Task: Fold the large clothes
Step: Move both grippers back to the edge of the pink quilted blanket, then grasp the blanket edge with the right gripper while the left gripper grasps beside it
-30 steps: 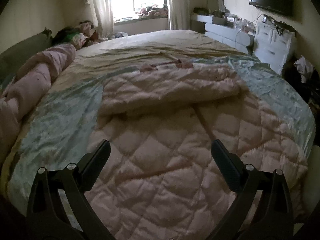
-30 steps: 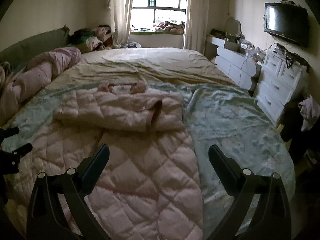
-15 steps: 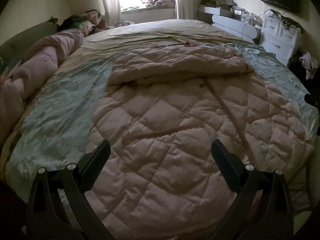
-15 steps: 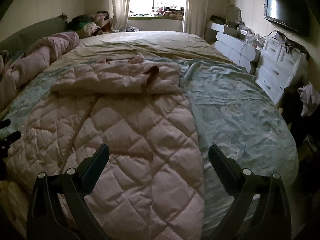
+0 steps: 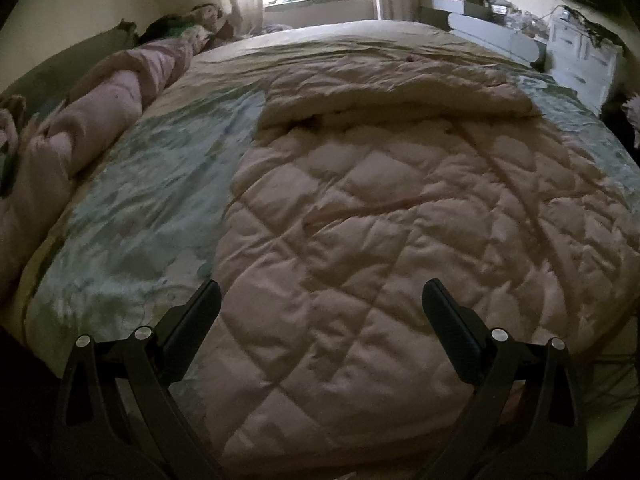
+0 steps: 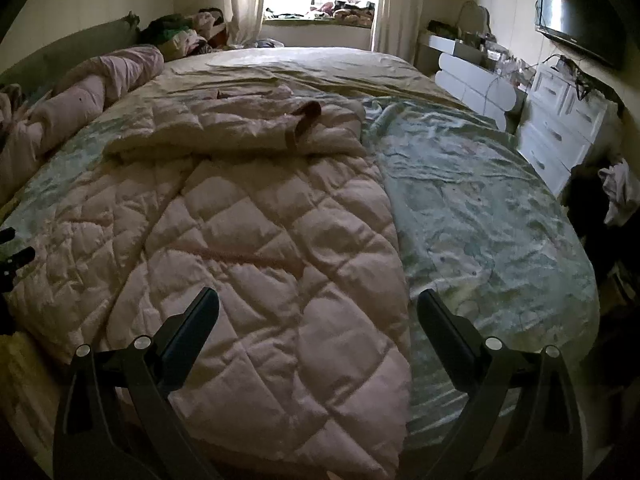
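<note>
Left wrist view: a pale pink quilted coat [image 5: 400, 216] lies spread flat on the bed [image 5: 140, 200], its diamond-stitched body toward the camera and its sleeves folded across the upper part. The left gripper [image 5: 320, 300] hangs above the coat's near hem, jaws wide and empty. The right gripper [image 6: 318, 308] likewise gapes, holding nothing.

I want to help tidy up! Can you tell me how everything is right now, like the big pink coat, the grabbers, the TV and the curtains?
Pink quilted coat: spread on the bed, sleeves folded across the top, lower part still flat.
Left gripper: open, empty, above the coat's hem.
Right gripper: open, empty, above the coat's right edge.
Rolled pink blanket: bunched along the bed's left side.
TV: off, screen dark.
Curtains: drawn apart.
Drawers: shut.
</note>
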`<state>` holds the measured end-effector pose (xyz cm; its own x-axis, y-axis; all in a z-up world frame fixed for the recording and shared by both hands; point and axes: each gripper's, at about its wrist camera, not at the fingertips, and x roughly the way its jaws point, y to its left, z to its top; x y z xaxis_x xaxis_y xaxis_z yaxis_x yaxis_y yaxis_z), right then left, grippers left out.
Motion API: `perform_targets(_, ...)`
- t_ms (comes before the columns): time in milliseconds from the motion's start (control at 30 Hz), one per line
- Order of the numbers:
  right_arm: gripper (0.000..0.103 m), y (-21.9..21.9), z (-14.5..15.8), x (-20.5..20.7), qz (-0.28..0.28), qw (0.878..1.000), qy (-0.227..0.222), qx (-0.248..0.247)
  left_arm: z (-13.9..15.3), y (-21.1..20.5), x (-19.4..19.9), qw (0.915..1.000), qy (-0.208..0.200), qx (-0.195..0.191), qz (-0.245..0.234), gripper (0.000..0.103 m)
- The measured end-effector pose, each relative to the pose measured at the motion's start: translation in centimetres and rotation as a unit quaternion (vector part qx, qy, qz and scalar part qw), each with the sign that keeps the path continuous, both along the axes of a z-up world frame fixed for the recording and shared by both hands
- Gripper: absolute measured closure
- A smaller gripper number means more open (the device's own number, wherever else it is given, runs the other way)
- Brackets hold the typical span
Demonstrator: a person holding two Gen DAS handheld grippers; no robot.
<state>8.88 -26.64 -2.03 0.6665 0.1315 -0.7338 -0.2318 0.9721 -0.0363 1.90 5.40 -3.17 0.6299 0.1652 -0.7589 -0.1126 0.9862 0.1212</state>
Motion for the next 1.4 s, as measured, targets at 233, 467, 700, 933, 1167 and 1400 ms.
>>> perform_targets(233,0.004,-1.7,-1.9,-0.8,-0.021,0.999,0.028,-0.005,-1.6,2.3,-0.8,0.9993,0.021,-0.022,0.019,0.009)
perform_targets(467,0.004,-3.5,-4.3,-1.8,-0.037,0.998,0.053,-0.007,-3.6,3.7,-1.1,0.9963,0.050,-0.065,0.026,0.009)
perform_targets(700,0.004,-6.2,-7.0,-2.5,-0.041,0.995,0.095,0.008,-4.3,3.3,-1.8,0.9965,0.053,-0.061,0.018,0.009)
perform_targets(933,0.006,-6.9,-8.0,-2.8,-0.028,0.991,0.119,0.047,-4.6,3.0,-2.8,0.9962,0.055,-0.067,0.014,0.009)
perform_targets(1167,0.037,-6.0,-8.1,-3.0,0.006,0.988,0.137,0.070,-4.5,3.7,-4.0,0.9954,0.052,-0.078,0.017,0.009)
perform_targets(1400,0.024,-5.2,-9.4,-2.1,0.018,0.985,0.155,0.079,-5.0,4.9,-4.6,0.9932,0.067,-0.091,0.027,0.009)
